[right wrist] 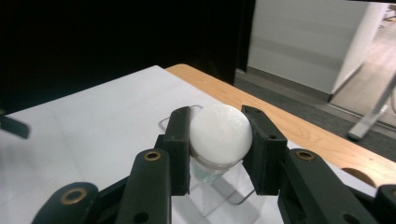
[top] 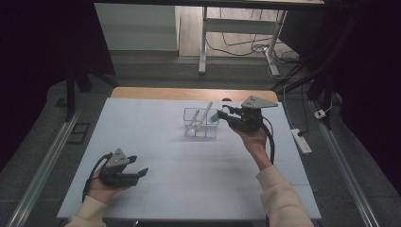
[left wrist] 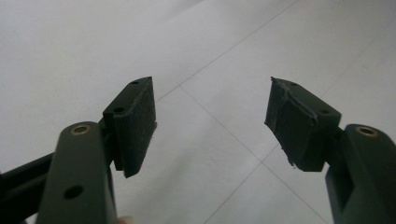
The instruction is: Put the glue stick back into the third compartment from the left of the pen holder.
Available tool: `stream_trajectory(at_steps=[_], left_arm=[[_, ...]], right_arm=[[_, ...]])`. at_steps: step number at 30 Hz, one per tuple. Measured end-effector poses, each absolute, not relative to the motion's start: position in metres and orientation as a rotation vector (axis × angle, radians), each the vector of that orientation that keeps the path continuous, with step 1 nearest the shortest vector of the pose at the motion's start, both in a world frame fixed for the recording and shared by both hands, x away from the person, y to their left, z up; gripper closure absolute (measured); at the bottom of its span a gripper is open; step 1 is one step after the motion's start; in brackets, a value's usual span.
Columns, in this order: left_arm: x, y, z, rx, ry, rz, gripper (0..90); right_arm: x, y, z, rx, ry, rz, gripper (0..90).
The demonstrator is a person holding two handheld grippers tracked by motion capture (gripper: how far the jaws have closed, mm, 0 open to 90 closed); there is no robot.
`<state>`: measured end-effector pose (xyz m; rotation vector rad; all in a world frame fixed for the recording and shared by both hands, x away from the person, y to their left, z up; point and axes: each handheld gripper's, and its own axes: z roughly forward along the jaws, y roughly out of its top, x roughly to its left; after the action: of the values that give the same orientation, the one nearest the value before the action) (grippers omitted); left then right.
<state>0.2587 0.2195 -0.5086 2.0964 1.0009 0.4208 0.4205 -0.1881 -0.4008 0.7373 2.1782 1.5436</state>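
Observation:
My right gripper (top: 221, 114) hovers at the right rim of a clear plastic holder (top: 199, 127) on the white table top (top: 189, 170). In the right gripper view the right gripper (right wrist: 219, 122) is shut on a small tube with a round white cap (right wrist: 220, 133) and a pale green body (top: 214, 117), just above the holder (right wrist: 219, 198). A slim white piece (top: 206, 112) leans inside the holder. Near the front left, my left gripper (top: 138, 165) rests low over the table, open. In the left gripper view, the left gripper (left wrist: 210, 93) has nothing between its pads.
The wooden table edge (top: 189, 93) runs along the far side, with floor, a white desk frame (top: 203, 42) and cables (top: 246, 47) beyond. A power strip (top: 301, 140) lies on the floor at the right. Metal rails (top: 42, 170) flank the table.

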Motion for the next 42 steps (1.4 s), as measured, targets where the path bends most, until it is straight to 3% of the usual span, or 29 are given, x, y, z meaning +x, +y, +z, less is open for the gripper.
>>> stream_trajectory(at_steps=[18, 22, 27, 42], left_arm=[[0.261, 0.219, -0.513, 2.116, 1.026, 0.413, 27.4], [0.262, 0.219, -0.513, 2.122, 1.028, 0.413, 27.2], [0.262, 0.220, -0.513, 2.120, 1.032, 0.410, 27.1], [0.263, 0.220, -0.514, 2.122, 1.032, 0.413, 27.1]], right_arm=[[0.460, -0.166, -0.422, 0.797, 2.280, 1.333, 63.7], [0.463, -0.164, -0.428, 0.789, 2.293, 1.316, 58.7], [0.458, -0.167, -0.426, 0.781, 2.269, 1.365, 51.2], [0.420, -0.201, -0.434, 0.739, 2.302, 1.390, 49.1]])
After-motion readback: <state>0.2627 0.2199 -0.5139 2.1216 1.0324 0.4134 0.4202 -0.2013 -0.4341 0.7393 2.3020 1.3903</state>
